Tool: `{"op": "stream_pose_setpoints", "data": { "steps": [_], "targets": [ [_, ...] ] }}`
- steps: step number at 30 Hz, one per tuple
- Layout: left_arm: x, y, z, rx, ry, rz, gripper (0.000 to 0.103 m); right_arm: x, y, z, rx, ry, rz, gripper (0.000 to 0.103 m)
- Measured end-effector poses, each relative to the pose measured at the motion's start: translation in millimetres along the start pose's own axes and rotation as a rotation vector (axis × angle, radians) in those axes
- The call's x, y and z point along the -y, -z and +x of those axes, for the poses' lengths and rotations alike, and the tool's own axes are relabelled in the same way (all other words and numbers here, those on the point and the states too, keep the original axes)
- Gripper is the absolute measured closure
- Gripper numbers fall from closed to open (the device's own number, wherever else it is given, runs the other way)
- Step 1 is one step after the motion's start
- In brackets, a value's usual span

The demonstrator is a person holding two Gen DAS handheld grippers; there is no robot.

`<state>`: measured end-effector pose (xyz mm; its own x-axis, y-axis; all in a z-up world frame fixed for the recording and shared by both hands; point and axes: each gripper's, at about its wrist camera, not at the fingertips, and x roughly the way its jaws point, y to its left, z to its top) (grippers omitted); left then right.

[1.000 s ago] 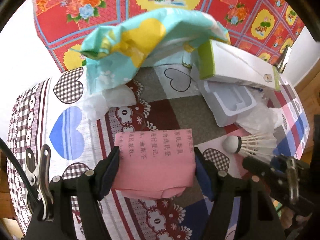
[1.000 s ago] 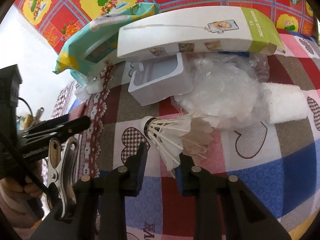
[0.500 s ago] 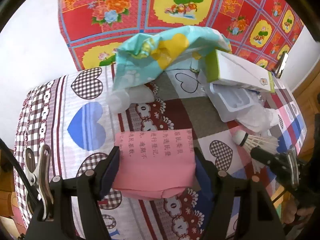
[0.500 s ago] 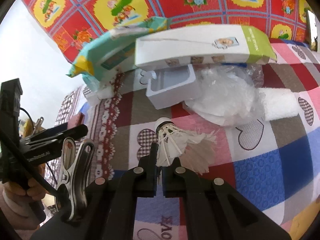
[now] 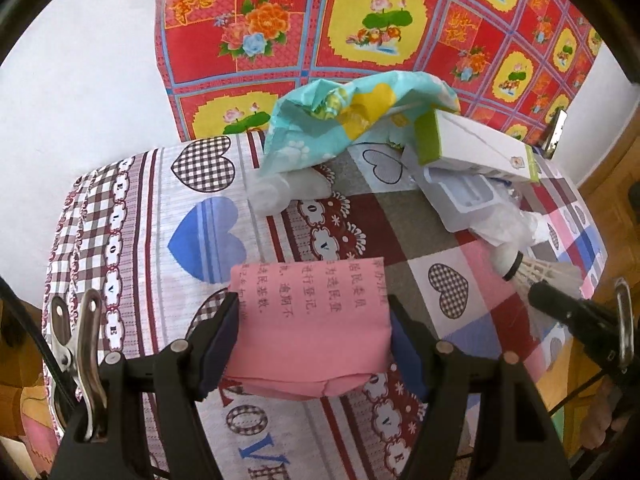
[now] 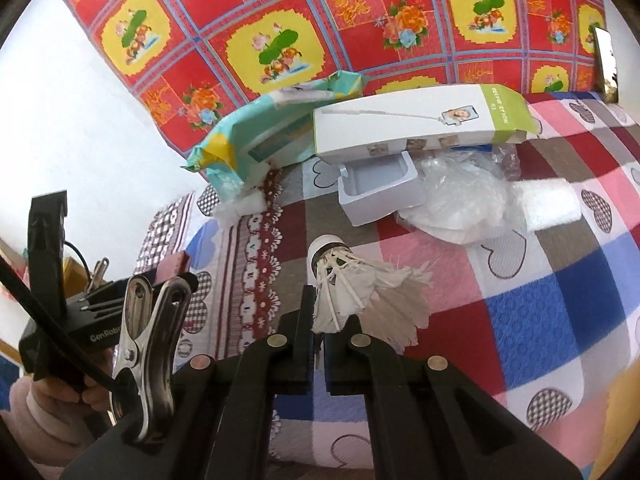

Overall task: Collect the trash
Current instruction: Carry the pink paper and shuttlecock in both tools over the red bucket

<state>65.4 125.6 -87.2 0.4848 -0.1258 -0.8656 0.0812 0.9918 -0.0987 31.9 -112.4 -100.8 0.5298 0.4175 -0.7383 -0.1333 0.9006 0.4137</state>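
Left wrist view: the left tool [image 5: 314, 334] grips a folded pink paper [image 5: 310, 320] between wide-set pads, one pad on each side edge. The paper hangs above the patchwork table [image 5: 132, 216], its lower fold sagging below the pads. Far side: a teal wrapper [image 5: 344, 120], a white box [image 5: 476, 148] and a white tray [image 5: 464, 200]. At right, the right tool's tip shows beside a shuttlecock [image 5: 532, 270].

Risk here: the hold is on the edges only. The paper looks limp, so it may buckle and slide out if the tool tilts or jerks.

Right wrist view: the right tool [image 6: 318, 320] is clamped tight on the shuttlecock [image 6: 352, 280], pinching the feather skirt near its left edge. The cork points to the far side; the feathers fan out to the right. Crumpled clear plastic [image 6: 464, 200] and a foam block [image 6: 548, 206] lie on the far right, well apart from the tool.

Risk here: feathers are thin and springy. They may crush, snap, or slip from the pads during carrying. No bin shows in either view.
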Motion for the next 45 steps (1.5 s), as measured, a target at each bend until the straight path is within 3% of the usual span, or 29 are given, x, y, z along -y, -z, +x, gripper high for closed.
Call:
{"op": "stream_pose_setpoints", "data": {
  "steps": [8,16,28,45],
  "targets": [
    [-5.6,12.0,-14.0,0.008,0.005,-0.002,0.03,5.9,10.1,-18.5,0.035,0.002,0.023,0.099],
    [-0.4,20.4,-27.2,0.028,-0.017,-0.006,0.03,14.8,10.7,-18.1,0.006,-0.056,0.023,0.099],
    [5.4,32.5,-32.6,-0.01,-0.078,-0.083,0.03,11.5,15.1,-24.2,-0.029,-0.147,-0.052,0.099],
    [-1.0,52.9,-54.1,0.034,-0.136,-0.188,0.03,-6.0,14.1,-23.3,-0.06,-0.224,-0.149,0.099]
  ]
}}
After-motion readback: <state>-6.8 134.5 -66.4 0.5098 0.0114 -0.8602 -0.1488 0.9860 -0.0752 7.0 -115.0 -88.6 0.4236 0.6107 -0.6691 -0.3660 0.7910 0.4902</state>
